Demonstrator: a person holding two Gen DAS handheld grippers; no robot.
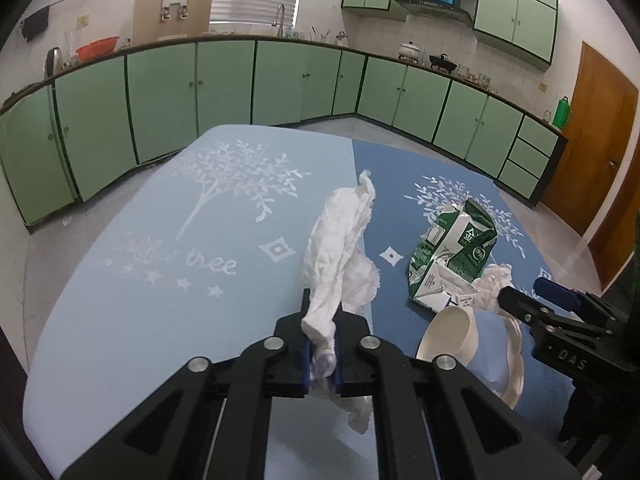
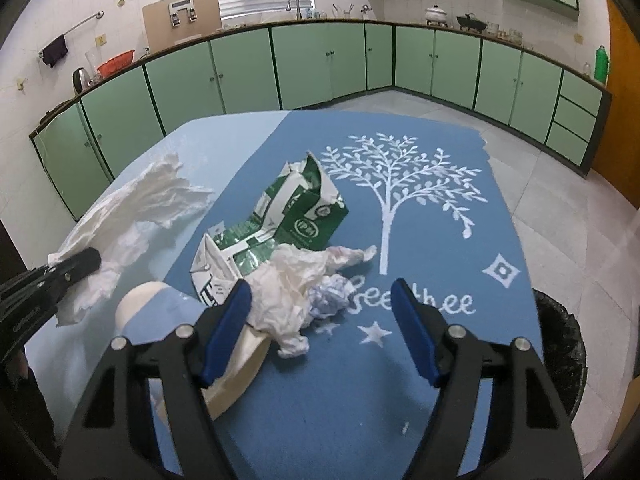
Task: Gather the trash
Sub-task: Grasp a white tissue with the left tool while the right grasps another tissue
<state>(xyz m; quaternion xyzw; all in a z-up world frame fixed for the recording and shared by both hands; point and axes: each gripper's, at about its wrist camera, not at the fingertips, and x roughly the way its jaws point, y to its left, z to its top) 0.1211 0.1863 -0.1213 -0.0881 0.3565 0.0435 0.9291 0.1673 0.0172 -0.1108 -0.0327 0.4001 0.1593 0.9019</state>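
Observation:
My left gripper [image 1: 322, 320] is shut on a long white tissue [image 1: 340, 240], which hangs lifted above the light-blue half of the tablecloth [image 1: 140, 300]. The right wrist view shows that tissue [image 2: 152, 196] and the left gripper [image 2: 86, 260] at the left. A crushed green-and-white milk carton [image 2: 288, 216] lies on the dark-blue half. In front of it sits a crumpled wad of white paper and plastic [image 2: 296, 280]. My right gripper [image 2: 320, 292] stands open around the wad: its left pad is at the wad's edge, its right pad well clear. The carton [image 1: 456, 252] and right gripper [image 1: 524, 292] show in the left wrist view.
A white paper cup [image 2: 136, 300] lies on its side beside the carton, also visible in the left wrist view as the cup [image 1: 448, 336]. A bin lined with a black bag [image 2: 560, 340] stands off the table's right edge. Green kitchen cabinets [image 2: 304, 64] ring the room.

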